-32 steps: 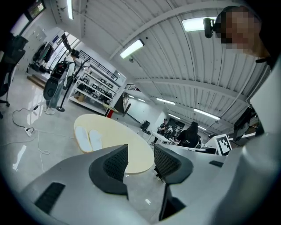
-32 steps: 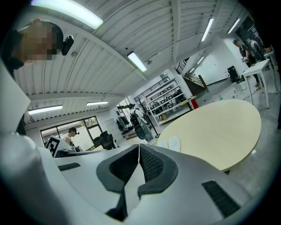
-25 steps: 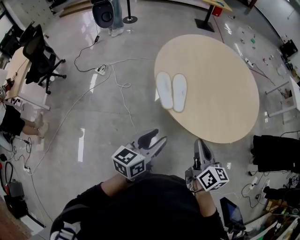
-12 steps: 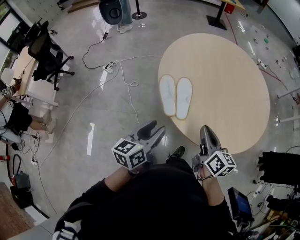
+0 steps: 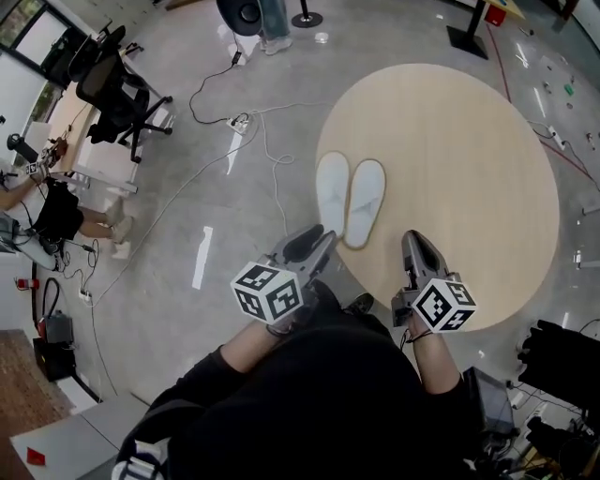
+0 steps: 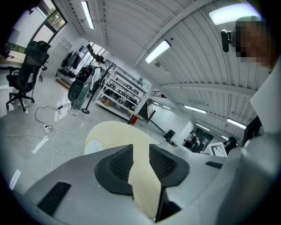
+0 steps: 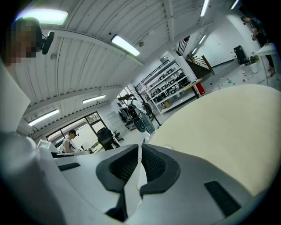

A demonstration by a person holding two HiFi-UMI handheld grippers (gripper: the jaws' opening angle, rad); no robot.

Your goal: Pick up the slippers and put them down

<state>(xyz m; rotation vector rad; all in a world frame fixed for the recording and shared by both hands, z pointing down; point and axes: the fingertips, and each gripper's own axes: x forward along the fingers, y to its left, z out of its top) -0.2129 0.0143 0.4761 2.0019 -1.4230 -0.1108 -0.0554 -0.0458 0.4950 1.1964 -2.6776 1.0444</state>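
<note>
Two white slippers (image 5: 333, 192) (image 5: 364, 200) lie side by side, soles down, at the near left edge of a round beige table (image 5: 459, 159). My left gripper (image 5: 314, 242) hovers just short of the left slipper's heel. Its jaws have just been closing but still stand apart, with nothing between them. In the left gripper view, the left gripper (image 6: 140, 162) shows the table (image 6: 118, 132) through its gap and a slipper (image 6: 94, 147) off to the left. My right gripper (image 5: 417, 246) is shut and empty over the table's near edge, right of the slippers. In the right gripper view, the right gripper (image 7: 140, 165) shows its pads meeting.
White cables (image 5: 267, 155) and a power strip (image 5: 239, 122) trail over the grey floor left of the table. An office chair (image 5: 117, 94) and a seated person (image 5: 52, 216) are at far left. A fan base (image 5: 248, 14) stands beyond. Black bags (image 5: 562, 352) lie at right.
Both grippers have moved forward to the table's near edge, so the slippers now lie just ahead of them. The left jaws stand narrower than before.
</note>
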